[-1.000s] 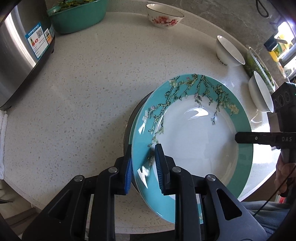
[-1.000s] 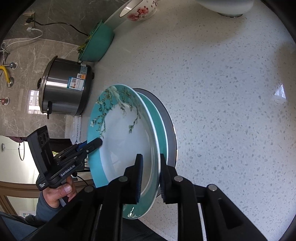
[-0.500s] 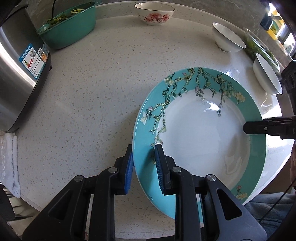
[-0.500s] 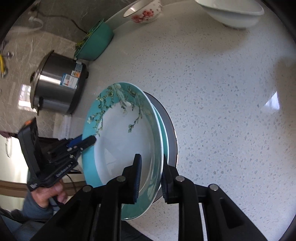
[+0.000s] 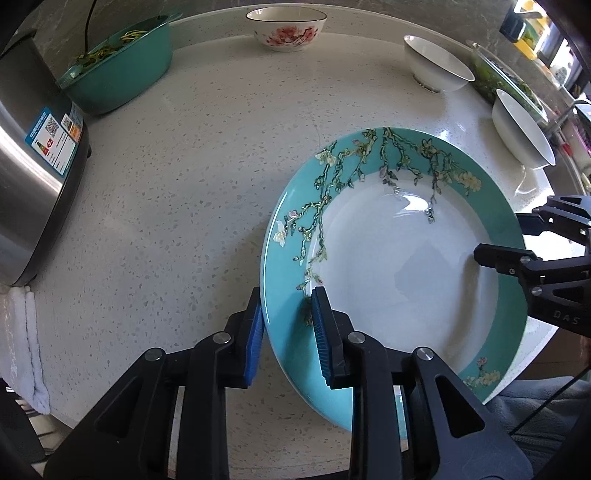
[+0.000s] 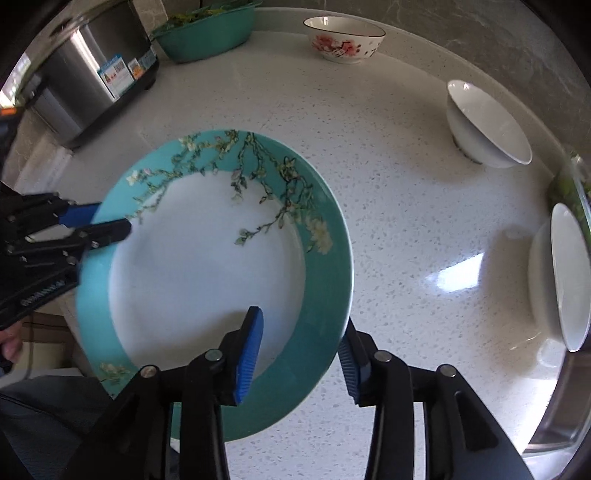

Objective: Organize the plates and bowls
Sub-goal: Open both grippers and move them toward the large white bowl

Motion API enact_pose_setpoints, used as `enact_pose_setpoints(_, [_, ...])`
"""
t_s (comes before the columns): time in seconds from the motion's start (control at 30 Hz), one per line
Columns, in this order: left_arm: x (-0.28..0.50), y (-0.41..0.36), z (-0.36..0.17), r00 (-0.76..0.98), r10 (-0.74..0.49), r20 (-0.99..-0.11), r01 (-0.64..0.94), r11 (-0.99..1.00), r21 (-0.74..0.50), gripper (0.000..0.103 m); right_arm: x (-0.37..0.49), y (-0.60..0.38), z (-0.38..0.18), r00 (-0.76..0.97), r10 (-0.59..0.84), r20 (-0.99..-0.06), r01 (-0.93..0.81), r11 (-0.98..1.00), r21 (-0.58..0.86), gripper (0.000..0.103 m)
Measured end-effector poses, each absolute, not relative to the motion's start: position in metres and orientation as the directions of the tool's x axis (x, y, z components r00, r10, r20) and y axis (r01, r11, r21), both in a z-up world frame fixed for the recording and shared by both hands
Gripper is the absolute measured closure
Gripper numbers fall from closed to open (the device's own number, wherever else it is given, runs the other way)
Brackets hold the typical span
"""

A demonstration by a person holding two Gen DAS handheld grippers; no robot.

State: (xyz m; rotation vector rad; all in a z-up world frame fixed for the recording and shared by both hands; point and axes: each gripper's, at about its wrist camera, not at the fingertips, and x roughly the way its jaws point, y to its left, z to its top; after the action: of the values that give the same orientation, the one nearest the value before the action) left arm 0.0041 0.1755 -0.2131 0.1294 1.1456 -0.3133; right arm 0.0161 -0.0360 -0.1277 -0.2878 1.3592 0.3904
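Note:
A teal-rimmed plate with a blossom pattern (image 5: 399, 266) lies over the white speckled counter (image 5: 184, 206). My left gripper (image 5: 286, 332) is shut on its left rim. My right gripper (image 6: 301, 347) is open, its jaws straddling the plate's near rim (image 6: 207, 251) without pinching it; it also shows at the right of the left wrist view (image 5: 517, 240). Any plates beneath are hidden. A pink-flowered bowl (image 5: 286, 31) stands at the back. Two white bowls (image 5: 436, 68) (image 5: 521, 129) stand at the right.
A steel cooker (image 5: 33, 166) stands at the left. A teal dish of greens (image 5: 118, 74) is at the back left. A glass dish of greens (image 5: 506, 81) sits behind the white bowls. A white cloth (image 5: 22, 332) hangs at the counter's left edge.
The right gripper has opened off the plate's rim. The plate has come down from tilted to nearly flat, covering the plates under it. The left gripper still holds its rim.

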Motion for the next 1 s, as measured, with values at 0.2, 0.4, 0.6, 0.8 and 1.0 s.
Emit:
enact_pose_setpoints(0.2, [0.003,0.177,-0.214,0.375,-0.199,-0.905,0.329,0.942,-0.071,0.078,0.017,-0.041,-0.132,0.164,0.144,-0.976,-0.375,0.924,0.074,0.055])
enact_pose_setpoints(0.4, [0.012,0.193,-0.209,0.379,-0.224,-0.898,0.304,0.946,-0.108,0.050,0.017,-0.056,-0.129,0.182,0.240,-0.954,-0.299,0.937,0.179,0.038])
enact_pose_setpoints(0.6, [0.027,0.210,-0.167,0.462,-0.293,-0.837,0.256,0.948,-0.191,0.008,0.013,-0.110,-0.100,0.247,0.394,-0.885,-0.178,0.916,0.359,0.018])
enact_pose_setpoints(0.8, [0.041,0.148,-0.116,0.438,-0.511,-0.740,0.383,0.851,-0.361,0.000,-0.001,-0.213,-0.081,0.343,0.556,-0.757,0.035,0.798,0.601,0.014])
enact_pose_setpoints(1.0, [0.044,0.030,-0.110,0.346,-0.597,-0.724,0.500,0.770,-0.396,0.000,0.000,-0.353,-0.067,0.525,0.566,-0.636,0.177,0.658,0.732,0.000])
